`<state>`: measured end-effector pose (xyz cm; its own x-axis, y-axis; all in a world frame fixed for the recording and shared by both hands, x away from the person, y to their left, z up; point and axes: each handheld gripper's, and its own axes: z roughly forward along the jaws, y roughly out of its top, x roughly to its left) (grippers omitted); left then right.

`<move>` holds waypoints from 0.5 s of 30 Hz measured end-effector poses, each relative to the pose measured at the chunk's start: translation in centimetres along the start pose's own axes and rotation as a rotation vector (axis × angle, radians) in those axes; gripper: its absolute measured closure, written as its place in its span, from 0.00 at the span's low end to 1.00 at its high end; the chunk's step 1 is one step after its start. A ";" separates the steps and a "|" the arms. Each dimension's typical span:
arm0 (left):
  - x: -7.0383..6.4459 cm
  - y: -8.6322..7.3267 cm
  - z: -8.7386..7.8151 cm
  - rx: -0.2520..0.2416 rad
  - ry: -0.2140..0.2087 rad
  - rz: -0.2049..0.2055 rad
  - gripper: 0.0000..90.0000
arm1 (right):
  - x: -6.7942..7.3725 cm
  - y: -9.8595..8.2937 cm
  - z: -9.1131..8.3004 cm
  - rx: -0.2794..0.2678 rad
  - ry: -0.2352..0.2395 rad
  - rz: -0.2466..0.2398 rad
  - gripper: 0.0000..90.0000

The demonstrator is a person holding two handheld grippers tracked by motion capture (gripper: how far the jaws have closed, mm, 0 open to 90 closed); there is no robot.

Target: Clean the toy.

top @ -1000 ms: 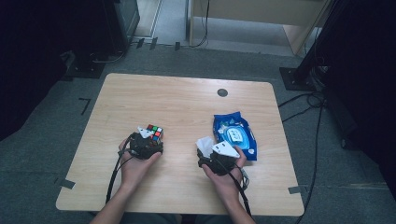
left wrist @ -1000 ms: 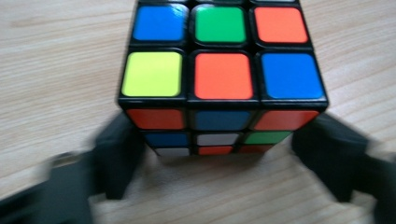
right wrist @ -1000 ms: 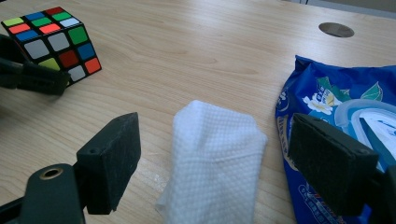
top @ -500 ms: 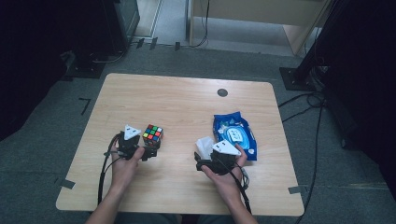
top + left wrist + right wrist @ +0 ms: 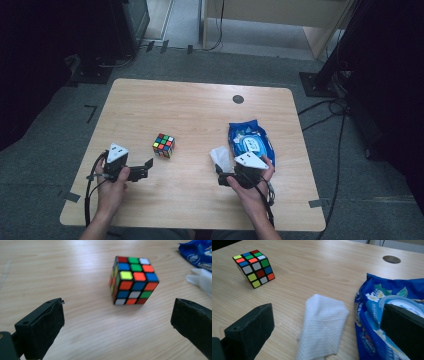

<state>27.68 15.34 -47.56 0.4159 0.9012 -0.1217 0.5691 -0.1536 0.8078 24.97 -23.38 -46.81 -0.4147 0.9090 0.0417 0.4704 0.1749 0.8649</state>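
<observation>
A scrambled Rubik's cube (image 5: 163, 145) (image 5: 133, 280) (image 5: 254, 268) stands on the wooden table (image 5: 200, 115), left of centre. My left gripper (image 5: 145, 169) (image 5: 118, 315) is open, its jaws spread wide; the cube lies a short way ahead of them, untouched. A white wet wipe (image 5: 220, 156) (image 5: 323, 325) lies crumpled beside a blue wipes pack (image 5: 250, 142) (image 5: 374, 315). My right gripper (image 5: 222, 176) (image 5: 329, 320) is open too, with the wipe's near end between its jaws and the pack by its right jaw.
A round cable hole (image 5: 238, 99) sits near the table's far edge. The far half of the table is bare wood. Cables trail from both grippers toward the near edge. Dark stands and cables are on the floor around the table.
My left gripper has let go of the cube and drawn back left and toward the near edge. The cube stays on the table. The right gripper has barely moved.
</observation>
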 end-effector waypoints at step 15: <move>3.3 -4.0 -2.0 0.071 0.063 -0.016 0.00 | -4.2 -2.2 -4.0 0.012 -0.066 0.015 0.00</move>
<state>25.39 19.76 -50.06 0.3623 0.9272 -0.0957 0.6253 -0.1656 0.7626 22.54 -29.09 -46.93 -0.3550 0.9346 0.0212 0.4855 0.1650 0.8586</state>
